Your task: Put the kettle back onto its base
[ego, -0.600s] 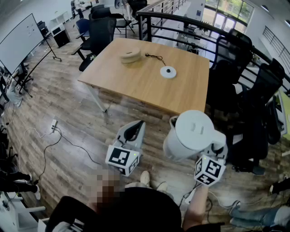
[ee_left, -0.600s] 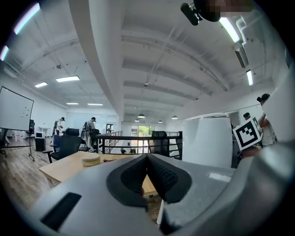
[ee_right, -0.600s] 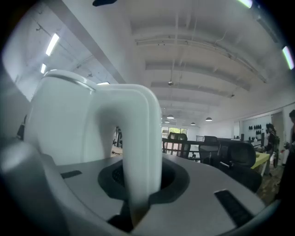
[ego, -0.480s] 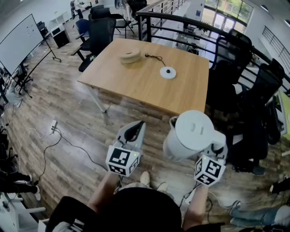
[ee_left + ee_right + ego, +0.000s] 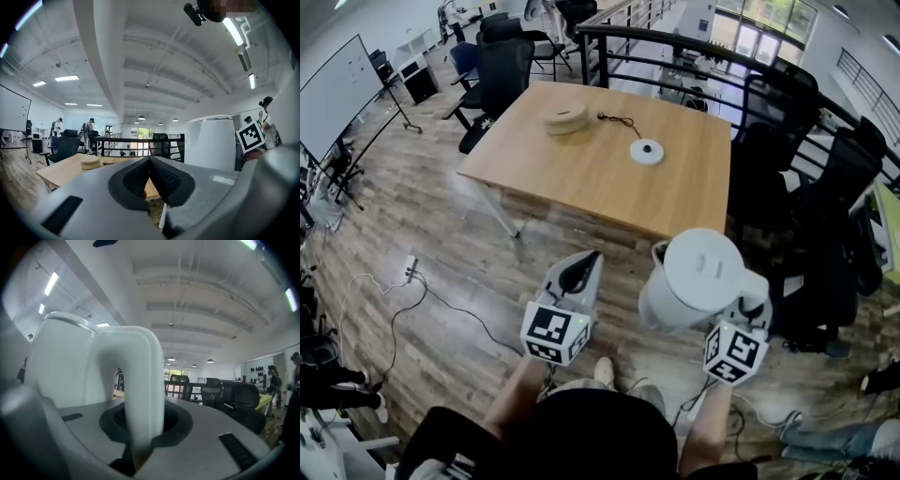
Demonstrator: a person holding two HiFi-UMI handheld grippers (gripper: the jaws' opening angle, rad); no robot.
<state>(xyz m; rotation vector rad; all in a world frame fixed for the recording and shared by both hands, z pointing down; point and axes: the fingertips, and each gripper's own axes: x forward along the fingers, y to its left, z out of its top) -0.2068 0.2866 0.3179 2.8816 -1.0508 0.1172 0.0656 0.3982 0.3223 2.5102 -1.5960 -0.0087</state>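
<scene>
My right gripper (image 5: 752,306) is shut on the handle (image 5: 140,380) of the white kettle (image 5: 698,277). It holds the kettle upright in the air over the floor, in front of the near edge of the wooden table (image 5: 581,178). The kettle's round white base (image 5: 647,151) lies on the far half of the table, well apart from the kettle. To the kettle's left my left gripper (image 5: 584,264) hovers shut with nothing in it. In the left gripper view its pads (image 5: 161,176) meet, and the kettle (image 5: 211,143) stands at the right.
A tan round object (image 5: 567,117) with a dark cable lies at the table's far left. Black office chairs (image 5: 792,178) crowd the table's right side and a black railing (image 5: 675,56) runs behind it. A power strip (image 5: 410,265) and its cable lie on the wooden floor at the left.
</scene>
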